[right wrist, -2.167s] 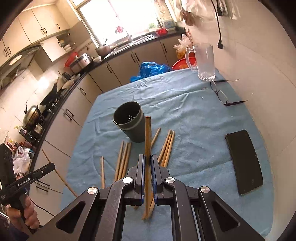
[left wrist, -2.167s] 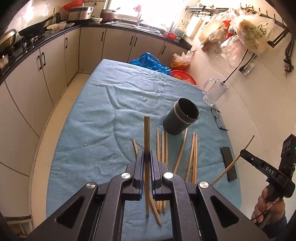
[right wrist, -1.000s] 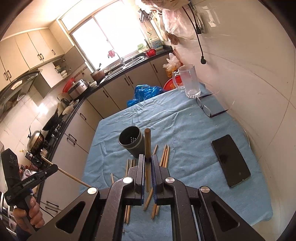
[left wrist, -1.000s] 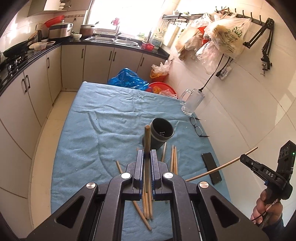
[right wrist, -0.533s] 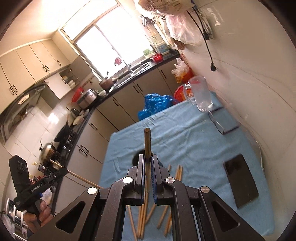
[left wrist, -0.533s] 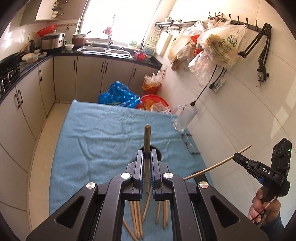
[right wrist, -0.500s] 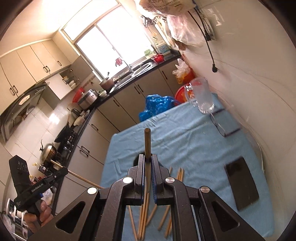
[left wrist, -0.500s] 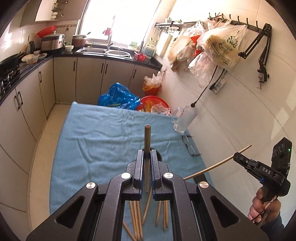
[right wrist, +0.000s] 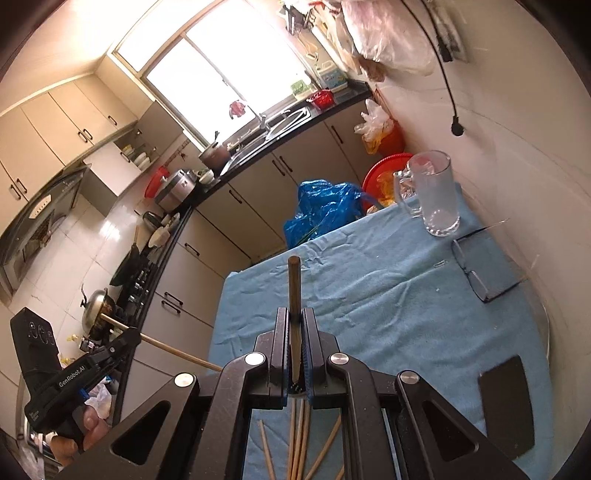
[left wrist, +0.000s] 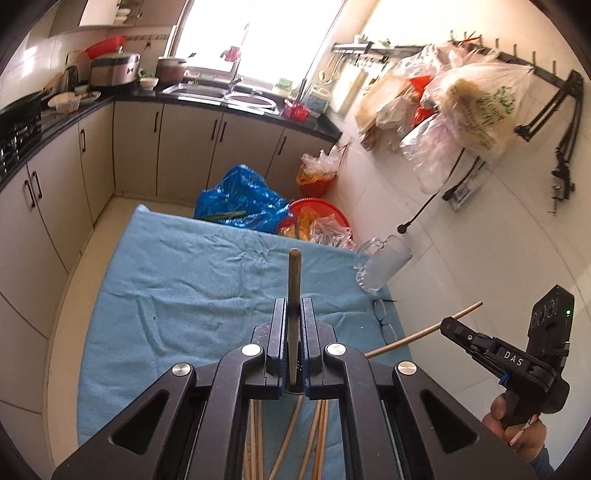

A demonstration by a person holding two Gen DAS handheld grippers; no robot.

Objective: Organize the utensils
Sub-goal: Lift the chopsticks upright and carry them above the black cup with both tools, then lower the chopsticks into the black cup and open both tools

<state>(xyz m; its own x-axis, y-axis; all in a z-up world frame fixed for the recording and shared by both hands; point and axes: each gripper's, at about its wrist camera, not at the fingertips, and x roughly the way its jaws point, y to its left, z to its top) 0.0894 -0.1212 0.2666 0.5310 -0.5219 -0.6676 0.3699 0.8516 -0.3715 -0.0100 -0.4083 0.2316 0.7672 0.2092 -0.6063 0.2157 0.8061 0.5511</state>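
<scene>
Both grippers (left wrist: 294, 314) (right wrist: 294, 321) higher; holder hidden

Place: home kitchen
Counter: black top (left wrist: 184, 96) over beige cabinets (left wrist: 192, 147)
Sink: double basin (left wrist: 221, 94) under a bright window (left wrist: 258, 33)
Cooking: rice cooker (left wrist: 115, 69), pot (left wrist: 170, 70), gas hob (right wrist: 142, 280), hood (right wrist: 40, 210)
Wall: white tiles, hooks with plastic bags (left wrist: 476, 99)
Table: blue cloth (left wrist: 192, 280)
</scene>
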